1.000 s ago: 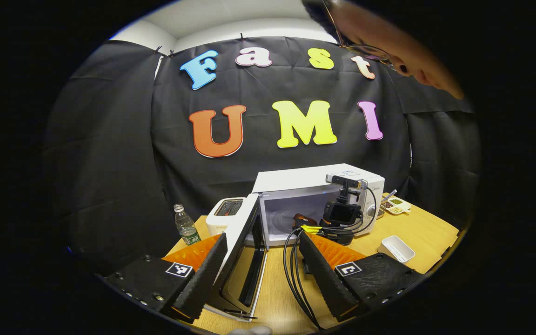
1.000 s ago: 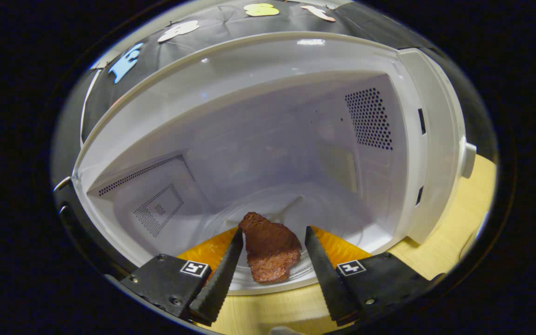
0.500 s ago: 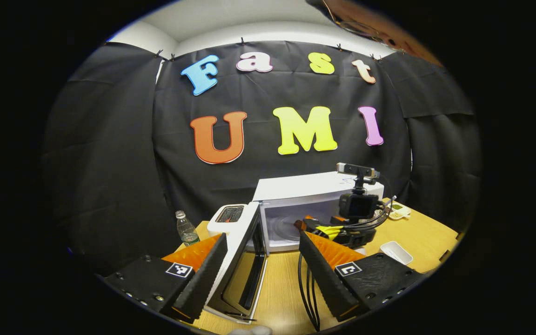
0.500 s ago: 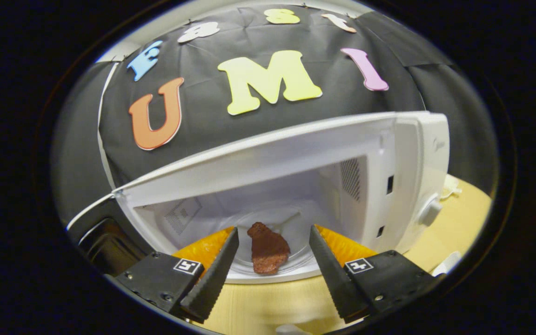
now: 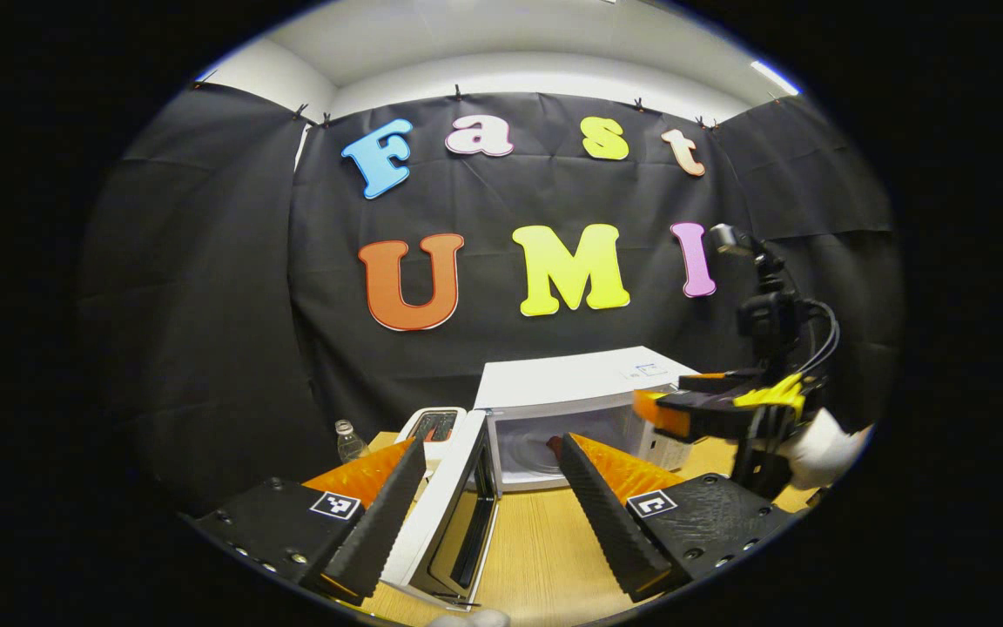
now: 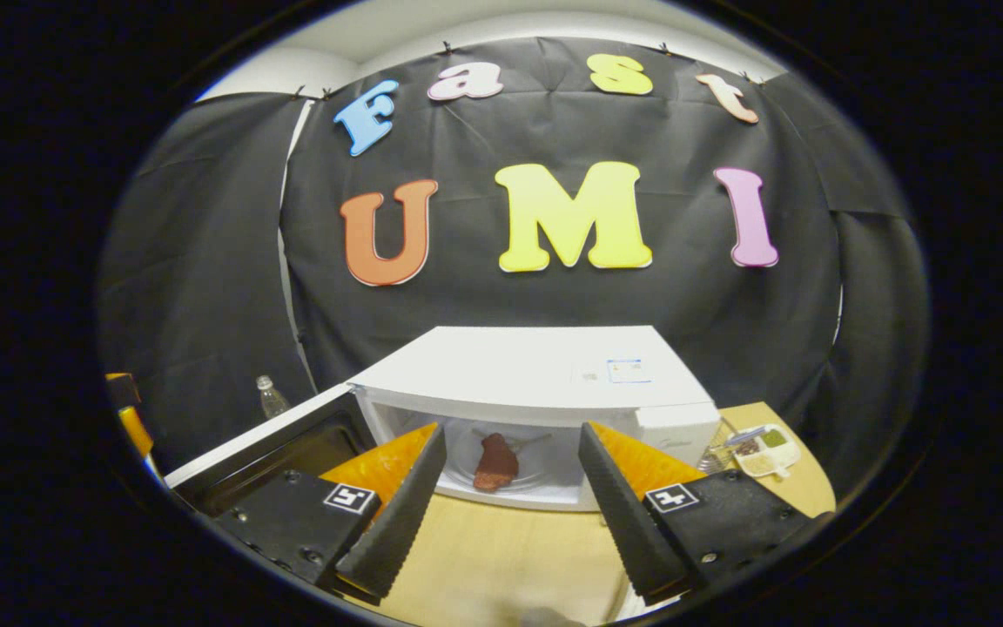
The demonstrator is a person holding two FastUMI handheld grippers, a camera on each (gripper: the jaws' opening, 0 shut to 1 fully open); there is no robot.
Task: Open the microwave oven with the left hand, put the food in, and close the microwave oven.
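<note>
The white microwave (image 6: 519,366) stands on the wooden table with its door (image 6: 266,440) swung wide to the left. A brown piece of food (image 6: 495,461) lies on the glass turntable inside. My right gripper (image 6: 506,514) is open, pulled back from the cavity and raised, with nothing between its fingers. In the left gripper view the microwave (image 5: 571,392) sits ahead and its open door (image 5: 454,514) stands edge-on between the fingers of my open left gripper (image 5: 484,514), untouched. The right gripper (image 5: 684,409) hangs at the right, held by a gloved hand (image 5: 819,435).
A white toaster (image 5: 432,427) and a small water bottle (image 5: 346,440) stand left of the microwave. A white dish with bits of food (image 6: 758,444) lies on the table (image 6: 501,557) to the microwave's right.
The right gripper has drawn back and up out of the microwave, leaving the food on the turntable. The left gripper has backed off a little and tilted upward.
</note>
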